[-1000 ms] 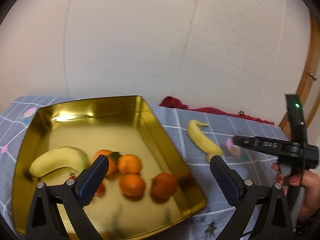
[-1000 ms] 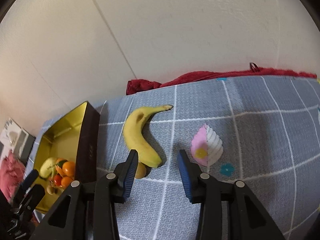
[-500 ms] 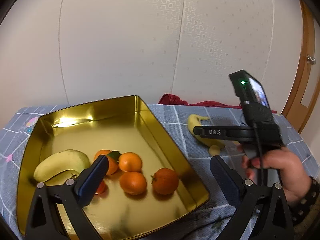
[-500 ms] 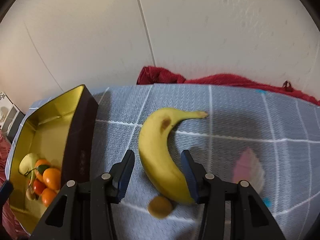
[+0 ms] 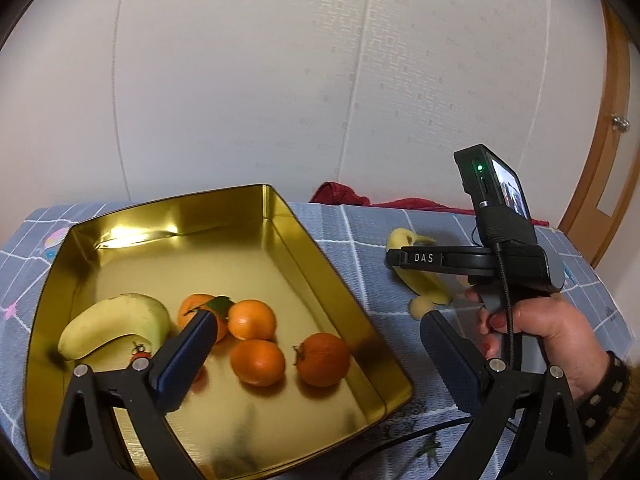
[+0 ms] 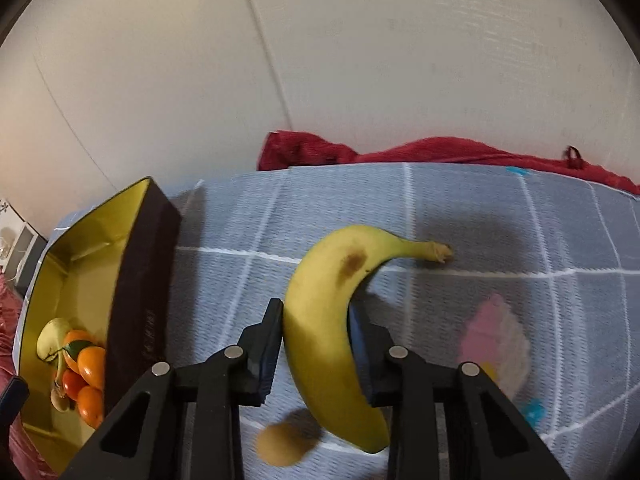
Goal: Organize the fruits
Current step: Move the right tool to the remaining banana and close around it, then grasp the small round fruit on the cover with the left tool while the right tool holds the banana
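A yellow banana [image 6: 328,320] lies on the grey checked cloth, and my right gripper [image 6: 316,312] is closing on its middle, both pads against its sides. From the left wrist view that banana [image 5: 420,284] shows under the right gripper [image 5: 396,258], held by a person's hand [image 5: 540,328]. A small yellowish round fruit [image 6: 280,444] sits by the banana's near end. My left gripper [image 5: 316,320] hangs open over the gold tin [image 5: 332,276]. The tin holds another banana [image 5: 116,320], several mandarins [image 5: 258,362] and a small red fruit [image 5: 140,358].
The tin's dark outer wall [image 6: 144,280] stands left of the held banana. A red cloth [image 6: 400,152] lies along the table's far edge by the white wall. A pink cupcake print [image 6: 496,336] marks the cloth to the right. A wooden door frame [image 5: 616,160] rises at far right.
The right gripper moved left from beside the cupcake print to straddle the banana, then its jaws closed onto it. The left gripper stayed over the tin.
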`<act>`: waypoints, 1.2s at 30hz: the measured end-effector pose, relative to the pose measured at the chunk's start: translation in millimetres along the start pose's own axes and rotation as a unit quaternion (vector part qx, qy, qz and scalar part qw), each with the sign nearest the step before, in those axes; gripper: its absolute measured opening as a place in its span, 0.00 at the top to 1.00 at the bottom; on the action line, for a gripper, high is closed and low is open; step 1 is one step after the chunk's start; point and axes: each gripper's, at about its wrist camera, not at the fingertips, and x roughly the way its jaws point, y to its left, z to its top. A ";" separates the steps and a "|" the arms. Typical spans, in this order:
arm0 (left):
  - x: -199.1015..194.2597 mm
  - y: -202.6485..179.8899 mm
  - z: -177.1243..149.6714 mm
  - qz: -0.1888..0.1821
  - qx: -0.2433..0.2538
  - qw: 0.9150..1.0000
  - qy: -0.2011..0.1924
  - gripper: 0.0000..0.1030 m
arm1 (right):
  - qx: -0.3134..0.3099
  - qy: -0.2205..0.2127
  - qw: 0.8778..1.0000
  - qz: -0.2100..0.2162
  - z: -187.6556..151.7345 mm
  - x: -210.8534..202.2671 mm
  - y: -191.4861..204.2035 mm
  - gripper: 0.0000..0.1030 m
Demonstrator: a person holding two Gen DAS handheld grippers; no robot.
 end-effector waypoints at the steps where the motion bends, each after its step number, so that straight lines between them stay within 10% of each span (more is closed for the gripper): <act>1: 1.2 -3.2 -0.3 -0.001 0.004 1.000 0.000 0.01 | 0.006 0.000 1.000 -0.005 -1.0 -3.3 -6.3 0.68; 13: 36.4 -64.9 3.5 -0.023 0.100 0.994 0.032 0.02 | 0.037 0.009 0.996 -0.078 -26.3 -49.3 -67.7 0.69; 22: 76.4 -107.5 3.7 -0.041 0.194 0.978 0.067 0.29 | 0.041 0.013 0.997 -0.059 -41.3 -55.6 -82.1 0.68; 36: 114.4 -123.9 -8.0 -0.026 0.210 0.969 0.125 0.59 | 0.045 0.013 0.998 -0.045 -43.5 -57.3 -86.8 0.68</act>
